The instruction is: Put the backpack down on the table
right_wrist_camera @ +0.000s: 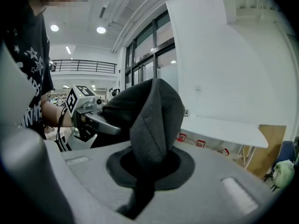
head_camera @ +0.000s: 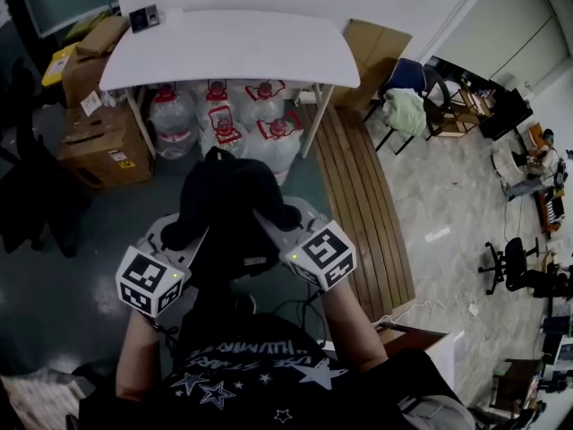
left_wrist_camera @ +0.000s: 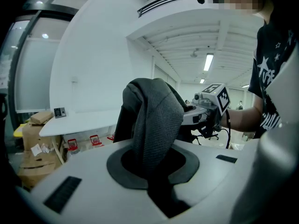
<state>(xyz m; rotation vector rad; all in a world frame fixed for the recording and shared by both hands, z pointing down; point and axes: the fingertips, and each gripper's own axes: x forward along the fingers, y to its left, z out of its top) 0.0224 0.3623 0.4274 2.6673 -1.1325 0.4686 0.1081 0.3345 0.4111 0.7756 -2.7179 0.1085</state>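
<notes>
Backpack (head_camera: 224, 195) clamped in shut fingers (left_wrist_camera: 93, 185) of left gripper (left_wrist_camera: 153, 171) and right gripper (right_wrist_camera: 145, 169)

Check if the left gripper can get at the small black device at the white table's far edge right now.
Probably not. The left gripper's jaws are shut on the backpack's strap, as are the right gripper's, and the device sits at the table's far edge, well ahead across the floor.
</notes>
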